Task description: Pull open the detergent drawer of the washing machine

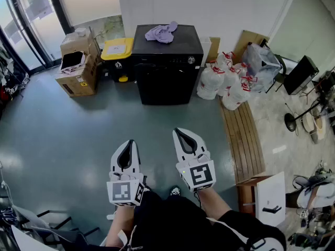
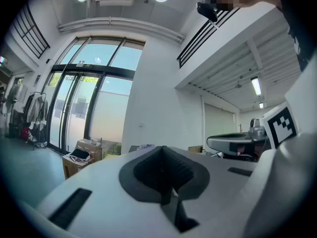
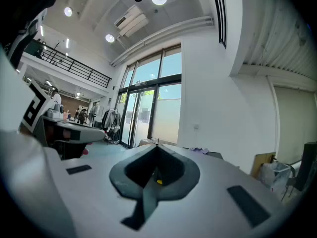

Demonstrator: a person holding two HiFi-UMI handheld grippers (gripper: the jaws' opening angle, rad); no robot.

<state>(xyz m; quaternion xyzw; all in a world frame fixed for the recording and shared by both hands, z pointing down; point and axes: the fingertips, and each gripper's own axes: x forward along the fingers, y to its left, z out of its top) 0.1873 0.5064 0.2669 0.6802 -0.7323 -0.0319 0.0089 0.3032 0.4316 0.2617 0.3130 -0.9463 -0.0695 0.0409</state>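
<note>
Right at the person's waist, the left gripper [image 1: 129,144] and right gripper [image 1: 180,135] are held level, both closed on nothing. The black washing machine [image 1: 166,69] stands well ahead, its detergent drawer too small to pick out. The approach comes first, then opening a gripper for the drawer front.

We see the black washing machine [image 1: 166,67], standing upright against the white wall [image 1: 209,9], front facing us, control strip [image 1: 167,60] along its top edge, detergent drawer too small for us to tell apart.
</note>
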